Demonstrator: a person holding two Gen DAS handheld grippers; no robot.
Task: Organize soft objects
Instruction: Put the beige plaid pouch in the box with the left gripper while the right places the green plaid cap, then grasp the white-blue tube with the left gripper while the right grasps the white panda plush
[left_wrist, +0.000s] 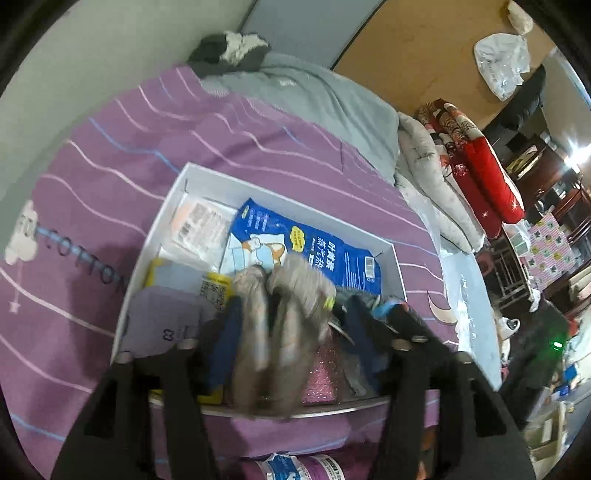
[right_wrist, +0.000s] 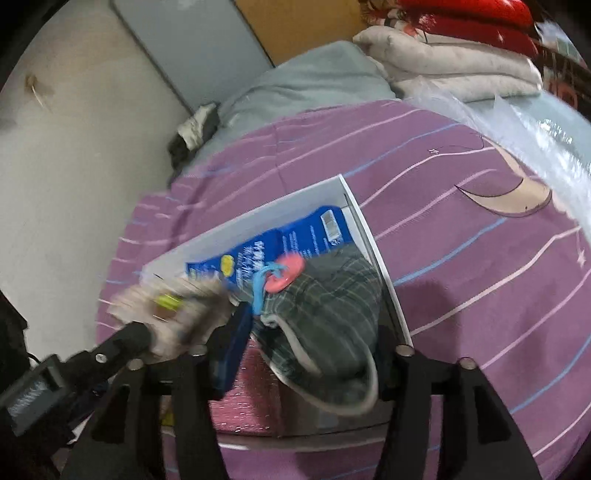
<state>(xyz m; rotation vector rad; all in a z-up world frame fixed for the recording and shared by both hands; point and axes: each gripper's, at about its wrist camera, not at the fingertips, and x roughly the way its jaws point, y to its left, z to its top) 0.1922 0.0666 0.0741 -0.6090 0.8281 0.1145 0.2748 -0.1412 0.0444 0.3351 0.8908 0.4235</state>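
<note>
A white box (left_wrist: 388, 246) lies on the purple striped bed cover (left_wrist: 110, 155). It holds a blue packet (left_wrist: 310, 243), a pale packet (left_wrist: 199, 225), a lilac cloth (left_wrist: 166, 317) and a pink glitter item (left_wrist: 325, 373). My left gripper (left_wrist: 291, 321) is over the box with its blue-padded fingers around a grey-beige fuzzy sock bundle (left_wrist: 280, 332); the grip is blurred. In the right wrist view my right gripper (right_wrist: 314, 332) is open over the box's right end (right_wrist: 354, 206), around a dark plaid cloth with a grey rim (right_wrist: 328, 325). A pink ring on a blue clip (right_wrist: 284, 275) lies on it. The sock bundle (right_wrist: 173, 302) shows at left.
Grey bedding (left_wrist: 317, 96) and a dark-and-white garment (left_wrist: 232, 50) lie at the head of the bed by the wall. Folded white and red quilts (left_wrist: 461, 173) are stacked at the right edge. A clear plastic sheet (right_wrist: 546, 140) lies along the bed's right side.
</note>
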